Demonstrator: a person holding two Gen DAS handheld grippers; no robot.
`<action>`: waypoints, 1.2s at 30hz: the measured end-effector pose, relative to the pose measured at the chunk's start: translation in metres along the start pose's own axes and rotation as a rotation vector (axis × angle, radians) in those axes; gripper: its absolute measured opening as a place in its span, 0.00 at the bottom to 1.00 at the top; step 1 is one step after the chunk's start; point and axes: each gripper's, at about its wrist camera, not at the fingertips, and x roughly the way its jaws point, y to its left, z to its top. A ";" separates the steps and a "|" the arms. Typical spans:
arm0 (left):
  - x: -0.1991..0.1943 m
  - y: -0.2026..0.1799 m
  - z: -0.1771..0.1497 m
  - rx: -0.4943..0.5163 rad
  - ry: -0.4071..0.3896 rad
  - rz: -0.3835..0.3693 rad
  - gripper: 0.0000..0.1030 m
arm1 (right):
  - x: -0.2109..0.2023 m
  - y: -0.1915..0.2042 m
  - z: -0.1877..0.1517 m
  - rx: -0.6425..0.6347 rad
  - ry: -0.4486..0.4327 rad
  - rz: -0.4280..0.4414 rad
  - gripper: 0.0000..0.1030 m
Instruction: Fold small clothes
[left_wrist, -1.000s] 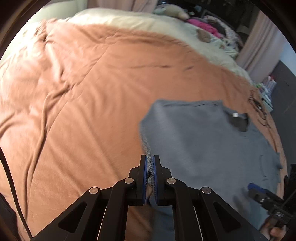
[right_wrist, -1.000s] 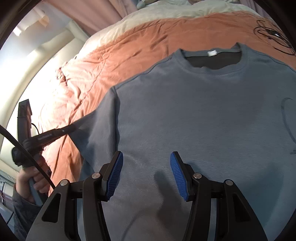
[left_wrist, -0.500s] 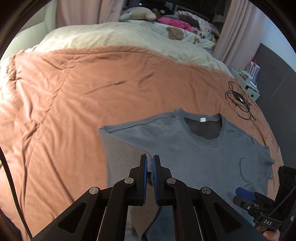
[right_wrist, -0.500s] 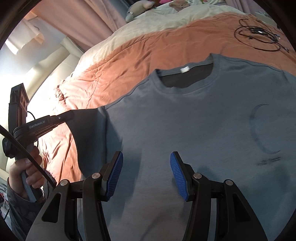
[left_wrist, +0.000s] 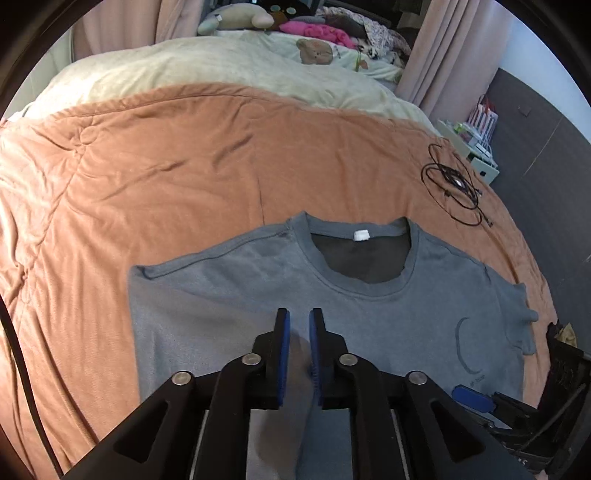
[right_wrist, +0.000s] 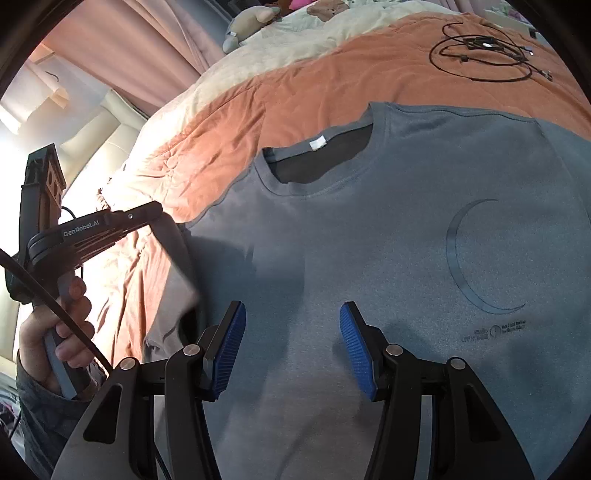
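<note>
Grey-blue cotton fills both of my views: the T-shirt (left_wrist: 369, 314) lies front-up on the orange blanket (left_wrist: 147, 166), its collar toward the cream duvet (left_wrist: 221, 74) at the bed's far end and its body reaching the near edge. My left gripper (left_wrist: 298, 332) is opening, its blue pads a narrow slit apart, with a fold of the shirt's sleeve still between them, though I cannot tell whether they press on it. Only my right camera shows that sleeve from the side, folded over and hanging from the left gripper (right_wrist: 157, 210) above the blanket, with my left hand (right_wrist: 55, 325) on the handle. My right gripper (right_wrist: 291, 332) hovers over the shirt's chest, jaws well apart and empty. A coiled black cable (left_wrist: 454, 184) lies near the blanket's right edge.
</note>
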 end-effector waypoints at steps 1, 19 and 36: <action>-0.002 0.003 -0.003 -0.001 -0.003 0.004 0.22 | 0.002 0.001 -0.001 -0.001 0.007 -0.005 0.50; -0.051 0.036 -0.052 -0.049 -0.014 0.095 0.55 | -0.039 -0.008 -0.010 0.006 -0.025 -0.063 0.77; 0.045 0.048 -0.034 0.013 0.076 0.164 0.44 | -0.148 -0.113 -0.009 0.046 -0.104 -0.314 0.77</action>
